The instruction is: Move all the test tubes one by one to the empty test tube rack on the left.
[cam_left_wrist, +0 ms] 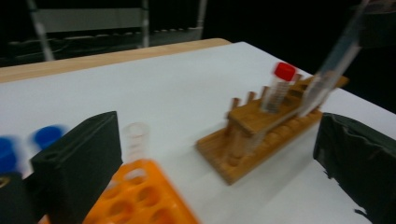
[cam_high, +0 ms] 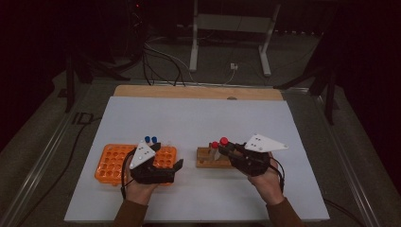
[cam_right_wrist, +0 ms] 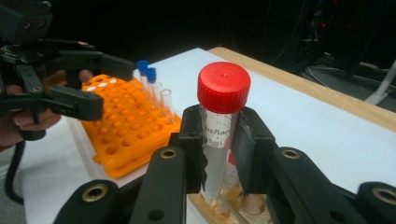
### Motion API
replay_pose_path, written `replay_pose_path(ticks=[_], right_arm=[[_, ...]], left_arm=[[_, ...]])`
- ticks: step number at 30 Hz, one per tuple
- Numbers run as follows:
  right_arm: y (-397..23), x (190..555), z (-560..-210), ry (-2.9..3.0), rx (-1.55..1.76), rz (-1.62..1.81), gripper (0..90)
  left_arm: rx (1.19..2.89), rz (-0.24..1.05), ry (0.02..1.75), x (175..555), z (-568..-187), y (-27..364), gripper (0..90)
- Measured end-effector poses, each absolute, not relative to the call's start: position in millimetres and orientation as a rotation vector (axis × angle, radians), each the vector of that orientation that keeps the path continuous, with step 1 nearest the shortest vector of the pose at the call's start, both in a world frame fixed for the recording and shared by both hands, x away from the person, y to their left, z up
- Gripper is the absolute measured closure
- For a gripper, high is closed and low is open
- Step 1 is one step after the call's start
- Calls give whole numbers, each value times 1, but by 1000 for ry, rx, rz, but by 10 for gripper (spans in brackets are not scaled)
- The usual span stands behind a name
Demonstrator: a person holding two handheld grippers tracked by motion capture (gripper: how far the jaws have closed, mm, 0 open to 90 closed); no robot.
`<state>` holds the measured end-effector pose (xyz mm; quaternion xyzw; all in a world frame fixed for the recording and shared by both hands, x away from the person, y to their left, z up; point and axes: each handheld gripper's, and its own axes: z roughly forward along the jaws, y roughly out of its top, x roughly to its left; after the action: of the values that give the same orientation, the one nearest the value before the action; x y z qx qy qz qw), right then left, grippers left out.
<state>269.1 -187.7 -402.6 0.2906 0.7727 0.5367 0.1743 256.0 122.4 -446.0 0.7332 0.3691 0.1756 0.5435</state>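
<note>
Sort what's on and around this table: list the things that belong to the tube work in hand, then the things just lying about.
In the job:
- red-capped tube, clamped in the right gripper
- wooden rack under it, with a second red-capped tube
- orange rack with blue-capped tubes
- left gripper, jaws open

Lying about:
- cables on the floor
- white frame legs behind the table

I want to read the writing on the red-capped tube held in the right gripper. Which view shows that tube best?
The right gripper view: the red-capped tube stands close and sharp between the right gripper jaws, writing partly visible. The high view shows it small. The left gripper view shows its clear body as a blurred streak.
</note>
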Motion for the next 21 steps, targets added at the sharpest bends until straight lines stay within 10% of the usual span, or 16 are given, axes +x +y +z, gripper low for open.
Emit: replay_pose_path(ticks=[11, 21], right_arm=[[-173, 266, -409, 2260, 801, 1515, 749], [-162, 261, -412, 2307, 765, 1518, 749]], left_arm=[[1838, 368, 743, 255, -441, 72, 174], [1914, 342, 676, 256, -442, 48, 465]])
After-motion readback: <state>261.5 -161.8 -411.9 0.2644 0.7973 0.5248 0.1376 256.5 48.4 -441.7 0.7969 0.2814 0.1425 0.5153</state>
